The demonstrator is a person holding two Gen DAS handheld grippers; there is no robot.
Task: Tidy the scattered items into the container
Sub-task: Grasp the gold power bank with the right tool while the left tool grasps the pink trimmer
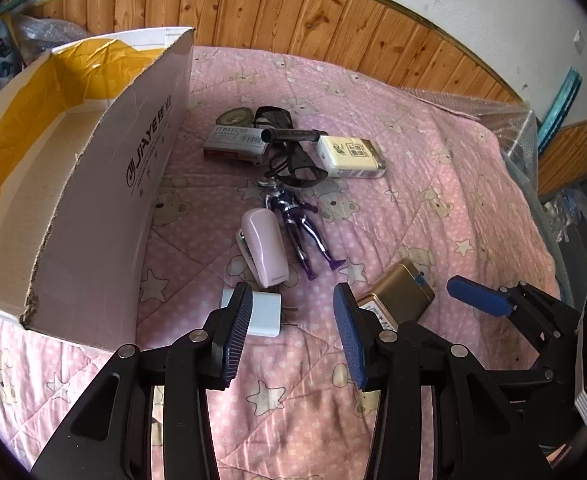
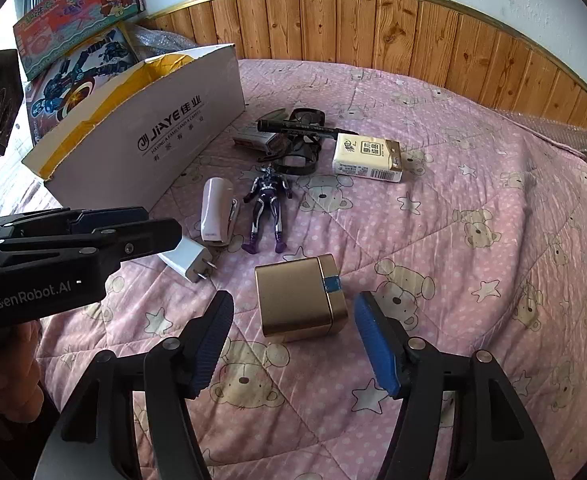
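A white cardboard box (image 1: pixel 105 184) lined with yellow tape stands open at the left; it also shows in the right wrist view (image 2: pixel 145 136). Scattered on the pink quilt lie a white charger plug (image 1: pixel 264 314), a pink stapler (image 1: pixel 264 246), a purple toy figure (image 1: pixel 299 222), a gold tin (image 2: pixel 299 298), a tissue pack (image 2: pixel 367 159), black glasses (image 1: pixel 293 160), a black pen (image 1: pixel 291 135), a staples box (image 1: pixel 235 144) and a tape roll (image 1: pixel 235 117). My left gripper (image 1: pixel 291 334) is open, its left finger over the charger plug. My right gripper (image 2: pixel 293 346) is open, just before the gold tin.
The quilt (image 2: pixel 473 280) covers a bed against a wood-panelled wall (image 2: pixel 373 28). Colourful toy boxes (image 2: pixel 77 40) are stacked behind the cardboard box. Bubble wrap (image 1: pixel 517 132) lies at the bed's right edge. The right gripper's blue fingers (image 1: pixel 479 298) show beside the gold tin (image 1: pixel 399 296).
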